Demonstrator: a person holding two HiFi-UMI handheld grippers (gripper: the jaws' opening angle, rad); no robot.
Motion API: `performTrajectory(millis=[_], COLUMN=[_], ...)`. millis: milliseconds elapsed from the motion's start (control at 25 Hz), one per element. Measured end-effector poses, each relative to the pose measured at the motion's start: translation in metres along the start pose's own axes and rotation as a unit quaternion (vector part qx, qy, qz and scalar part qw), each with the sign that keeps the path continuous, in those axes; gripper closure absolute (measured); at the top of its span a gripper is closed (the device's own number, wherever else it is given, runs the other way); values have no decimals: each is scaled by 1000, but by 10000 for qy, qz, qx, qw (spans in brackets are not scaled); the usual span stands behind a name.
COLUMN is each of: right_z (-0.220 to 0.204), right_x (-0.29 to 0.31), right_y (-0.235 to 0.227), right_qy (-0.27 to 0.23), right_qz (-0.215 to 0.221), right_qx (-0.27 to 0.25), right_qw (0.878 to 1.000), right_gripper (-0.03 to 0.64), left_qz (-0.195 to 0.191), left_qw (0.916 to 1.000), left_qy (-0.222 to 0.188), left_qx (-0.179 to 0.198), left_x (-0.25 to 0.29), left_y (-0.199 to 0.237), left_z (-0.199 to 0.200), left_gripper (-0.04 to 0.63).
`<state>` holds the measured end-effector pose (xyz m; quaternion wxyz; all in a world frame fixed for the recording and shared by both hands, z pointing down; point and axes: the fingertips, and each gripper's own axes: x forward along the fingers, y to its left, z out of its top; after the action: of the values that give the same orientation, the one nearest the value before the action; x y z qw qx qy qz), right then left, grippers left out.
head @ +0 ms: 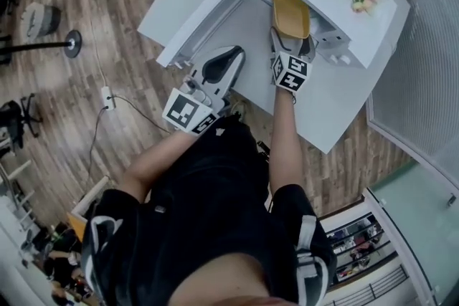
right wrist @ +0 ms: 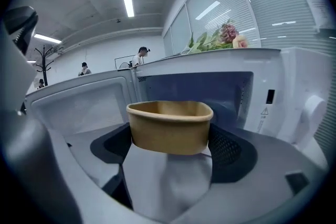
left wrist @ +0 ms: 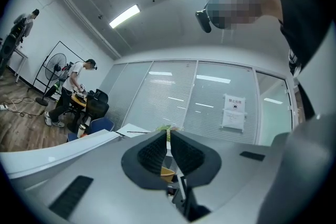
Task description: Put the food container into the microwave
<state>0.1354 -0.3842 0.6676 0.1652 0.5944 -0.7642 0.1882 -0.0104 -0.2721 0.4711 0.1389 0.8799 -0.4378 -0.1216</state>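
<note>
The fingers (right wrist: 228, 150) of the right gripper (right wrist: 169, 140) press on both sides of the tan paper food container (right wrist: 169, 122). They hold it clear of the counter (head: 337, 107) at the open mouth of the microwave (right wrist: 296, 94), which stands along the counter's far edge with its door (right wrist: 79, 105) swung wide. The left gripper (left wrist: 168, 136) hovers by the near edge, fingers all but touching, with nothing between them. Opening and lifting look done; sliding the container in, setting it down and letting go remain.

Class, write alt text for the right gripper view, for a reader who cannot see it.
The right gripper holds a tan food container in front of an open microwave, its door swung left. Flowers lie on top of the microwave.
</note>
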Motion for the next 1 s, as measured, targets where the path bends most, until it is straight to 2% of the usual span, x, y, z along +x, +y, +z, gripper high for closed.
performTrajectory(millis=[440,1000], right_z=[-12,-23], right_x=[97,143], right_y=[-27,-44], right_qy=[326,803], right_qz=[-213,-395], right_qx=[-101,-238], right_qw=[9992,9957], right_gripper=[149,147], left_qz=[-16,69], left_qw=[9998,9996], left_qy=[98,105], left_qx=[-158,-252], left_x=[15,16], left_y=[24,45], left_z=[-24,-26], left_gripper=[555,555])
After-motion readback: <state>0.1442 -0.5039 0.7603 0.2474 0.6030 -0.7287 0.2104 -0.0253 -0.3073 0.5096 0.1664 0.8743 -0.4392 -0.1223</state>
